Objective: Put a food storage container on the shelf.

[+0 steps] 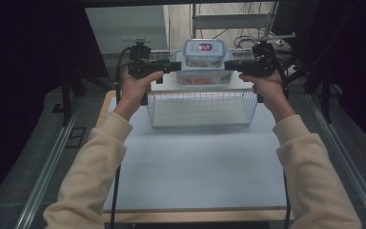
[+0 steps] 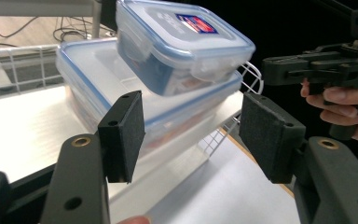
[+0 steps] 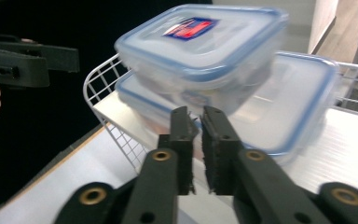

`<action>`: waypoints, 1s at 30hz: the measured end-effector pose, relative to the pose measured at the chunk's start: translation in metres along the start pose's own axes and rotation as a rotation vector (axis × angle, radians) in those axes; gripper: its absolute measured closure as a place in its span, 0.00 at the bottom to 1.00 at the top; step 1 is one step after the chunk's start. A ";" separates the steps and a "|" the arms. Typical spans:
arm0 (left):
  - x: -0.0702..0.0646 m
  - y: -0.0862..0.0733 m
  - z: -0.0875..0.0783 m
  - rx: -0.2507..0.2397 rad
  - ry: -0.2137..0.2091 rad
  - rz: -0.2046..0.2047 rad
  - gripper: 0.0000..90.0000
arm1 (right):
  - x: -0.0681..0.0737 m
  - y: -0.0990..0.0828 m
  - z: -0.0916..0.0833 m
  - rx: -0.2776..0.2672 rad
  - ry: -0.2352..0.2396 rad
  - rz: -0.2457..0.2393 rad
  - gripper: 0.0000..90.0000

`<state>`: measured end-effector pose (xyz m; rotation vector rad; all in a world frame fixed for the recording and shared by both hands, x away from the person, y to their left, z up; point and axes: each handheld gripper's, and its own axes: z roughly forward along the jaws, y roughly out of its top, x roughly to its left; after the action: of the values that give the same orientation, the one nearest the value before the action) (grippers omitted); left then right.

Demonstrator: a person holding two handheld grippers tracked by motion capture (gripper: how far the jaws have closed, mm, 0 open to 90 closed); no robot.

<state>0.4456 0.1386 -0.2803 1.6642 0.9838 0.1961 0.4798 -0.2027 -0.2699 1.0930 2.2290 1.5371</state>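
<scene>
Two lidded boxes sit stacked on the shelf above the wire basket (image 1: 202,107), directly between your two grippers. The small box (image 1: 204,51) rests on the lid of the big box (image 1: 204,72), skewed rather than square to it.

Your left gripper (image 2: 191,135) has its jaws standing apart, nothing between the pads; the stack lies just ahead of them, the big box nearest. Your right gripper (image 3: 198,149) has its jaws nearly together, a thin slit left, gripping nothing; the stack is just beyond its tips and slightly above.

In the high view the left gripper (image 1: 171,67) and right gripper (image 1: 231,67) flank the stack at the big box's level, tips close to its ends; contact can't be told.

Judgement: neither box is lifted or clamped yet. The approach looks done; the grip and whatever move follows are all left. The basket below holds nothing visible.
</scene>
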 end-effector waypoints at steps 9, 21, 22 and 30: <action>-0.002 -0.008 0.002 0.019 -0.013 0.004 0.45 | 0.018 -0.002 0.018 0.002 -0.020 -0.054 0.99; 0.002 -0.015 0.004 0.038 -0.011 0.007 0.45 | 0.015 0.001 0.030 -0.013 -0.075 -0.037 0.99; 0.002 -0.016 0.003 0.036 -0.011 0.005 0.45 | 0.015 0.001 0.031 -0.016 -0.079 -0.033 0.99; 0.005 -0.018 0.002 0.037 -0.008 0.004 0.45 | 0.012 0.002 0.034 -0.024 -0.083 -0.015 0.99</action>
<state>0.4407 0.1408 -0.2984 1.6996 0.9835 0.1749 0.4914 -0.1703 -0.2802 1.1103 2.1540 1.4807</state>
